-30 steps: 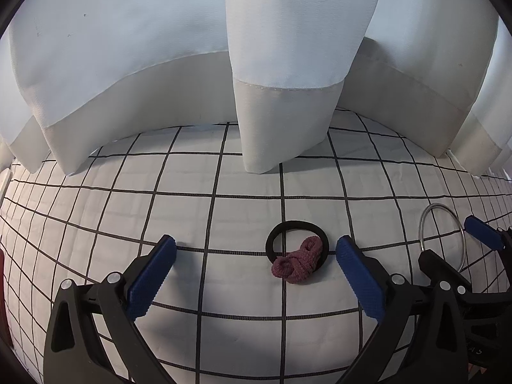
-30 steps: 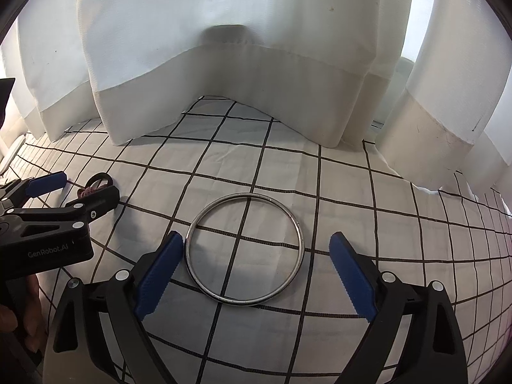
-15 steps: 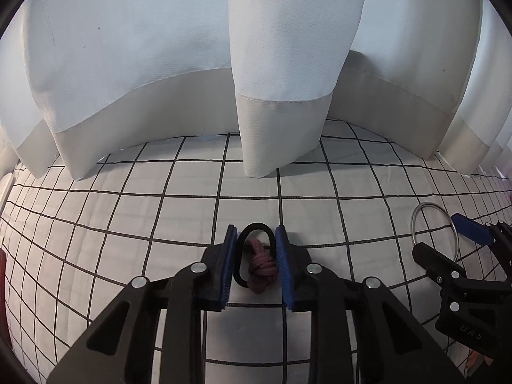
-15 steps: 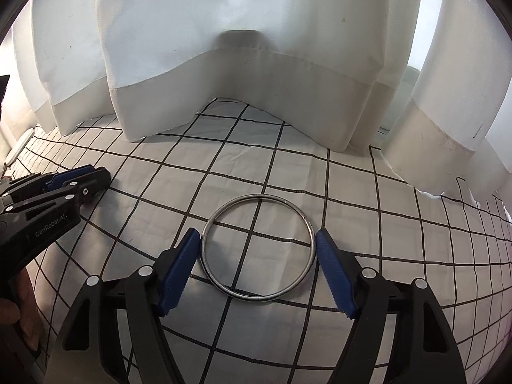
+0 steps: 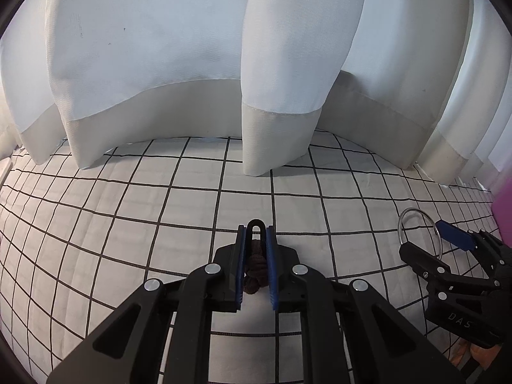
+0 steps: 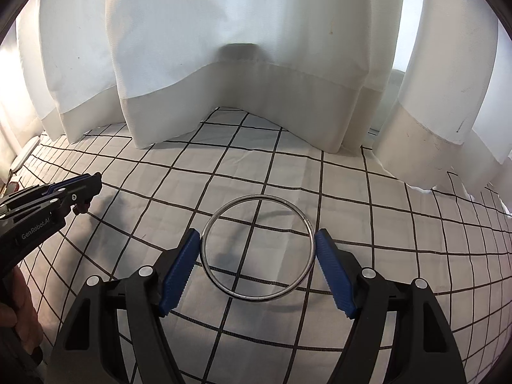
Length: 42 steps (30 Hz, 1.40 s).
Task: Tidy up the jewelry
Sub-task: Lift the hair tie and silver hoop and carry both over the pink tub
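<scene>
My left gripper (image 5: 256, 235) is shut on a black hair tie with a dark red knot (image 5: 256, 264), squeezed flat between the blue pads and lifted a little above the checked cloth (image 5: 128, 256). My right gripper (image 6: 257, 240) has closed onto a silver bangle (image 6: 257, 297); both blue pads touch its rim and the ring looks tilted up off the cloth. The bangle (image 5: 404, 224) and right gripper also show at the right of the left wrist view. The left gripper (image 6: 84, 188) shows at the left of the right wrist view.
White curtains (image 5: 281, 96) hang down onto the far edge of the checked cloth (image 6: 400, 288). A pink object (image 5: 505, 217) sits blurred at the right edge of the left wrist view. A small object (image 6: 12, 185) lies at the far left.
My left gripper closed fully on the hair tie and raised it. My right gripper narrowed from open until its pads met the bangle's rim, and the bangle has tipped up.
</scene>
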Motion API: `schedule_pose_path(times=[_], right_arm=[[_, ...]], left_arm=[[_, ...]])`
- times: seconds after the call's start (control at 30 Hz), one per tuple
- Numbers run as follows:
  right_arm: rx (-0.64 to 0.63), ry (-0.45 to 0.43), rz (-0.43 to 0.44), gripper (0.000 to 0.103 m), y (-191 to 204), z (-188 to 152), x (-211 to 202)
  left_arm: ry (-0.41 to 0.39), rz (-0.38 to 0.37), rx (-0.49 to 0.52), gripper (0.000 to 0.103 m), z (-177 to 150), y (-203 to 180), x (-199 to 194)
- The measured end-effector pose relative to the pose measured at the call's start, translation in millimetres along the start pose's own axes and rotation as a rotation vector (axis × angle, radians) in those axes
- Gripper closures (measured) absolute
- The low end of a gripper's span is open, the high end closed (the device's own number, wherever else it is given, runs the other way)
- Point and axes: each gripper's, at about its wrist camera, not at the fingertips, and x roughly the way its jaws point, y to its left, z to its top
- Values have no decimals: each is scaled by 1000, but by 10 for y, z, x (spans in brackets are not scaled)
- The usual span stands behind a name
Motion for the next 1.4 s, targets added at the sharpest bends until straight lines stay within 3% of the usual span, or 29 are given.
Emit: schedule_pose_path(times=[0.33,0.9,1.4], right_arm=[[11,-8,1,32,18,-60,-207],[40,-56,-60,32,-77,52,-1035],[139,-121,-131,32,-355,41,-1866]], left_arm=[[12,-18,31,91,-17,-79,-219],[0,-51,137,91,210,-444,-733],[-70,-181,249,91,515,-1029,-1268]])
